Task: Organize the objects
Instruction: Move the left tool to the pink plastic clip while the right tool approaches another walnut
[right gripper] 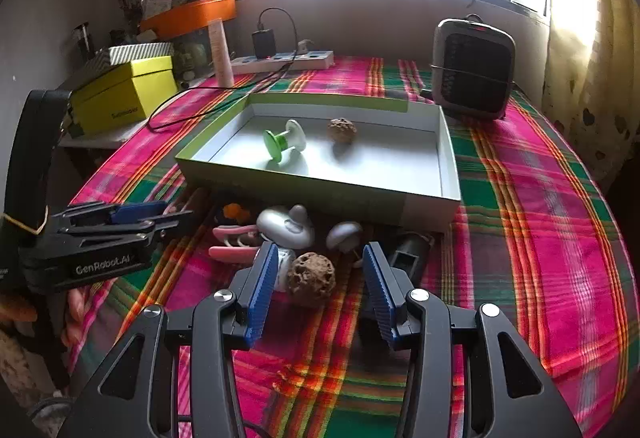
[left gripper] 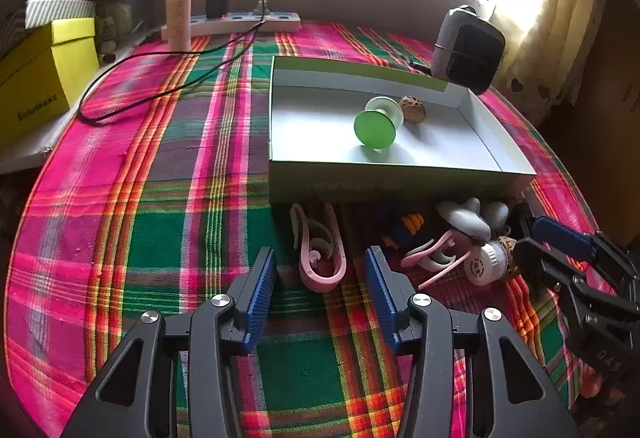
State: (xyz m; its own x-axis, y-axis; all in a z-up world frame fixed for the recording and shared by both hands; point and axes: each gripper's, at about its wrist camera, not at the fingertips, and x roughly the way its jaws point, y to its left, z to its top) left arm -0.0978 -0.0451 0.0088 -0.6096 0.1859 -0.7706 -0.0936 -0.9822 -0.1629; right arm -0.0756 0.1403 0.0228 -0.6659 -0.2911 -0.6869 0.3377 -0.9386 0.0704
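Note:
A shallow white box point(left gripper: 400, 174) point(right gripper: 320, 190) on the plaid cloth holds a green-and-white spool point(left gripper: 378, 126) point(right gripper: 284, 142) and a brown walnut point(left gripper: 412, 109) point(right gripper: 342, 130). Loose items lie in front of it. My left gripper point(left gripper: 320, 252) point(right gripper: 176, 214) is open, its blue pads on either side of a pink clip point(left gripper: 320, 262) without touching it. My right gripper point(right gripper: 320, 250) point(left gripper: 536, 240) is open too. A second walnut point(right gripper: 312, 278) point(left gripper: 508, 246) sits between its pads with gaps on both sides, next to a white cap point(right gripper: 284, 266) point(left gripper: 484, 264).
Also in the pile are grey-white mushroom-shaped pieces point(right gripper: 284, 226), another pink clip point(right gripper: 232, 252) and a dark block point(right gripper: 408, 258). A small heater point(right gripper: 472, 70) stands behind the box. A power strip point(left gripper: 248, 22), a cable, a tube point(left gripper: 180, 2) and a yellow box point(left gripper: 40, 78) are at the back left.

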